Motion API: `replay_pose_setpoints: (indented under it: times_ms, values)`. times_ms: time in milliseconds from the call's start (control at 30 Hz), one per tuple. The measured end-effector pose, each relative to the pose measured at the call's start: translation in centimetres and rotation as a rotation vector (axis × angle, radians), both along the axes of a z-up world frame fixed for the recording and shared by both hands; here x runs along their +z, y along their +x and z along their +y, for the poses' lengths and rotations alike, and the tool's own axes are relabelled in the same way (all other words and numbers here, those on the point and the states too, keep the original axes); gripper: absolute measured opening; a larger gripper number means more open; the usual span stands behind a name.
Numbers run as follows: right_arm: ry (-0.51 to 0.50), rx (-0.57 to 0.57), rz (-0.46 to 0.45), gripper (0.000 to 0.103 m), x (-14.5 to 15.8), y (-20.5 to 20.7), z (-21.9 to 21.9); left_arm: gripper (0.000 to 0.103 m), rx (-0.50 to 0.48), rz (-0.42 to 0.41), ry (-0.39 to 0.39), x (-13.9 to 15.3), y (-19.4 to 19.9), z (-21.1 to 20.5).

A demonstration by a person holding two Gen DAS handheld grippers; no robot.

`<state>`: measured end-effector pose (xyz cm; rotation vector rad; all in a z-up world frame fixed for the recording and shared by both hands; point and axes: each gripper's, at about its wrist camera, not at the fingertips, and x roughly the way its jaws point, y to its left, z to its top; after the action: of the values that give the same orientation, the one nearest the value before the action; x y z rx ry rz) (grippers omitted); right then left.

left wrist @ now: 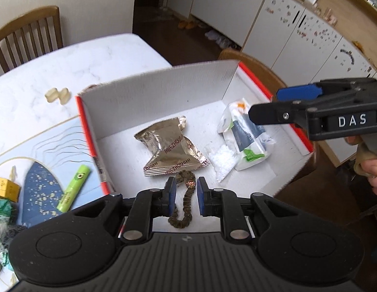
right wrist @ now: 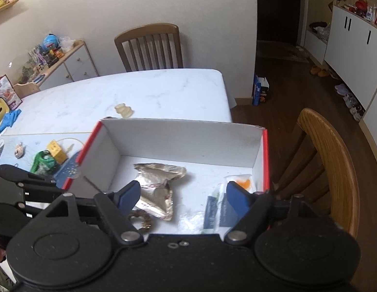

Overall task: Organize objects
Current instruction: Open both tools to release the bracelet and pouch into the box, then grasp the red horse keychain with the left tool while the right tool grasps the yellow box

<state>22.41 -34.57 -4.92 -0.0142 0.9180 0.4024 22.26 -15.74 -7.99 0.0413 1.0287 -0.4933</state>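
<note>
Though light and stiff, probably slick: pinch green tube (left wrist: 73, 187), lower left, mid-length. Left gripper (left wrist: 186, 182) closed, right gripper (right wrist: 183, 187) spread, both empty.

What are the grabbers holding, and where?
Nothing. The right gripper is open and empty; the left gripper pinches nothing, the hair band lies loose in the box.
</note>
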Motion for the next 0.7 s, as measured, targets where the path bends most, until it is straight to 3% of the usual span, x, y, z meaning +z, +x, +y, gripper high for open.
replay_pose_setpoints:
  times_ms: [200,467,500,567,600,633,700]
  values:
    - [0.043,0.004,-0.030,0.079,1.4,-2.2,1.5,0.017,-0.001,-0.080,-0.027,2.8,-2.1,3.0]
    - [0.061,0.052,-0.077,0.080,2.9,-4.9,5.9,0.018,0.089,-0.167,-0.049,5.1,-4.5,9.7]
    - [0.062,0.062,-0.082,0.080,3.1,-5.2,6.6,0.020,0.108,-0.174,-0.055,5.2,-4.8,10.8]
    - [0.064,0.077,-0.088,0.080,3.3,-5.7,8.2,0.038,0.154,-0.191,-0.065,5.5,-5.4,13.1]
    - [0.068,0.084,-0.087,0.080,3.4,-5.8,9.0,0.059,0.183,-0.205,-0.066,5.6,-5.8,14.3]
    - [0.073,0.095,-0.085,0.080,3.4,-6.0,9.8,0.072,0.210,-0.225,-0.068,5.7,-6.2,15.4]
    - [0.084,0.113,-0.084,0.080,3.5,-6.3,11.4,0.073,0.244,-0.253,-0.068,5.9,-7.0,17.7]
